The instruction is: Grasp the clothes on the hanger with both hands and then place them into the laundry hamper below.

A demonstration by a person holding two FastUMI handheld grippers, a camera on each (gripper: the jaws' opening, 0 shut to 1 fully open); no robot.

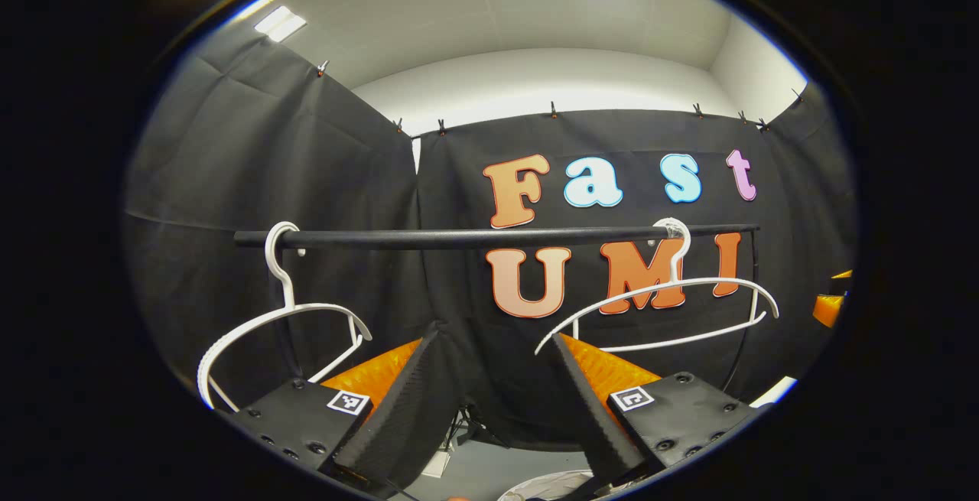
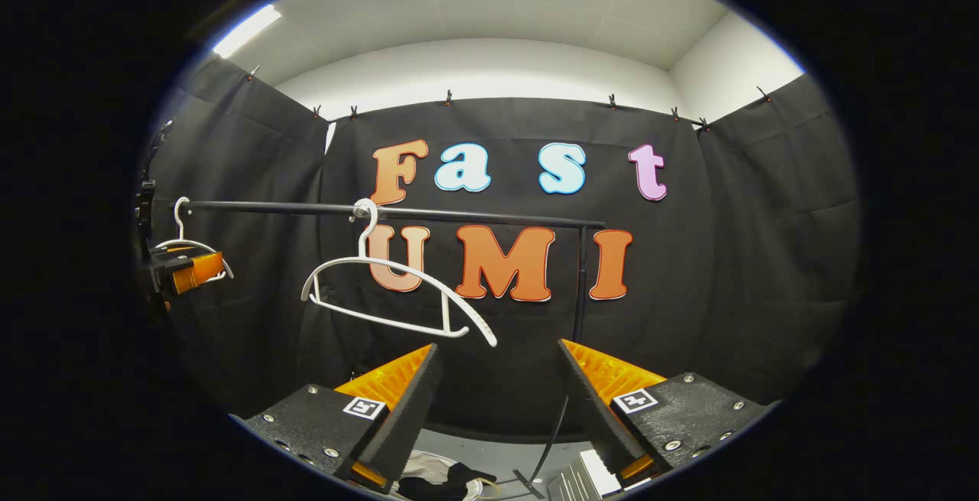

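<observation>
Two bare white hangers hang on the black rail (image 1: pixel 474 238): one at the left (image 1: pixel 283 310) and one at the right (image 1: pixel 673 294). My left gripper (image 1: pixel 497 382) is open below the rail, with nothing between its fingers. My right gripper (image 2: pixel 497 382) is open too, below and right of a bare hanger (image 2: pixel 390 294). Low between its fingers lies white and dark cloth (image 2: pixel 443 479) inside a pale rim. A pale rounded rim (image 1: pixel 547 486) also shows at the bottom of the left gripper view. The left gripper (image 2: pixel 187 268) appears far left by the other hanger (image 2: pixel 182 237).
The rail's upright post (image 2: pixel 581 287) stands just right of centre. A thin dark strap (image 2: pixel 547 440) and a white ribbed object (image 2: pixel 593 478) sit on the grey floor. Black cloth walls close in behind and on both sides. The right gripper's edge (image 1: pixel 830 306) shows far right.
</observation>
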